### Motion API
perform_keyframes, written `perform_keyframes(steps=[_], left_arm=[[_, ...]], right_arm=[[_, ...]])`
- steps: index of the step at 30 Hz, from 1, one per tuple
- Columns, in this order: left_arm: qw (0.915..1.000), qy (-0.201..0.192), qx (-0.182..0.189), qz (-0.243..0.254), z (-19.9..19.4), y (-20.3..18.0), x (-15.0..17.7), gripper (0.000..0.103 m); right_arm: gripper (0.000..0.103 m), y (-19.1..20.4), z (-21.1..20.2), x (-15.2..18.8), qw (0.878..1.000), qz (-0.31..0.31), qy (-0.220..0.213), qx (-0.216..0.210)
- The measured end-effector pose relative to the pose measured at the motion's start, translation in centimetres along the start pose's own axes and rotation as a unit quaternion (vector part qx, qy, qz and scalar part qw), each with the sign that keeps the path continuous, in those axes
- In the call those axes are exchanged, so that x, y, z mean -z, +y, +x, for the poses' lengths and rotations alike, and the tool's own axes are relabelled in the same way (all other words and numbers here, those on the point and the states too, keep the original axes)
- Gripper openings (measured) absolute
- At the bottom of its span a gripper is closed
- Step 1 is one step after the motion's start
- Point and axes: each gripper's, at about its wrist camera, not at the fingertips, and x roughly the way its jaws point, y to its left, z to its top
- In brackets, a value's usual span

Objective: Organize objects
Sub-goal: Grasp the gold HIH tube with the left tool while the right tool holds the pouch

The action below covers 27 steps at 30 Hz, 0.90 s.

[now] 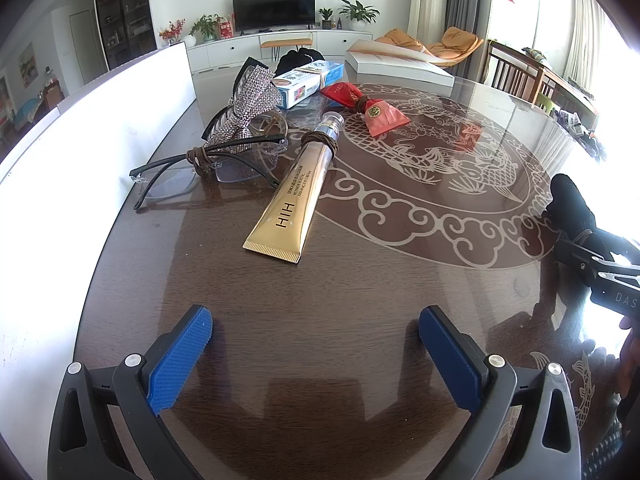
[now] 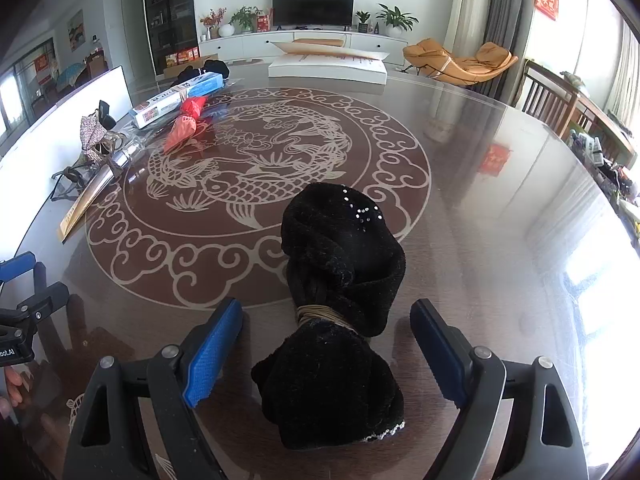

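The round brown table (image 2: 460,208) is showing a pale fish motif under glass. A black fuzzy cloth bundle (image 2: 340,320), cinched by tan cord, sequins at 12 o'clock, is lying between the right gripper's (image 2: 326,354) spread, untouching fingers. The left gripper (image 1: 316,356) is hanging wide open, holding nothing.

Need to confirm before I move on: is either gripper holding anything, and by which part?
Nothing is held. The right gripper straddles the black cloth bundle, pads clear; the left gripper is empty.
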Motion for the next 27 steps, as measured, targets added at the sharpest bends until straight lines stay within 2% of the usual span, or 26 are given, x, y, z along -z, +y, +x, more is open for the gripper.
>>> perform_keyframes(steps=[10, 13, 15, 18, 19, 22, 24, 27], left_arm=[[1.0000, 0.005, 0.004, -0.002, -0.7, 0.1, 1.0, 0.103], [0.9992, -0.025, 0.025, -0.020, -1.9, 0.8, 1.1, 0.103], [0.9977, -0.045, 0.033, -0.038, -2.3, 1.6, -0.3, 0.103], [0.9947, -0.053, 0.053, -0.071, -1.6, 2.9, -3.5, 0.103], [0.9942, -0.049, 0.062, -0.073, -0.9, 3.0, -4.6, 0.103], [0.9957, -0.002, 0.069, -0.062, 2.7, 2.6, -7.3, 0.103], [0.9964, 0.043, 0.053, -0.051, 5.1, 2.1, -7.9, 0.103], [0.9990, 0.043, -0.011, 0.005, 5.3, 0.0, -8.2, 0.103]], right_arm=[[0.087, 0.3, 0.0, -0.1, 1.000, -0.008, -0.003, -0.003], [0.087, 0.2, 0.1, 0.0, 1.000, -0.006, -0.003, -0.005], [0.087, 0.2, 0.2, -0.1, 1.000, -0.005, 0.000, -0.006], [0.087, 0.1, 0.2, -0.1, 1.000, -0.004, 0.001, -0.013], [0.087, 0.1, 0.2, 0.0, 1.000, -0.003, 0.001, -0.014], [0.087, 0.1, 0.2, 0.0, 1.000, -0.003, 0.001, -0.014], [0.087, 0.1, 0.2, 0.0, 1.000, -0.003, 0.001, -0.014], [0.087, -0.1, 0.1, 0.0, 1.000, 0.000, -0.001, -0.013]])
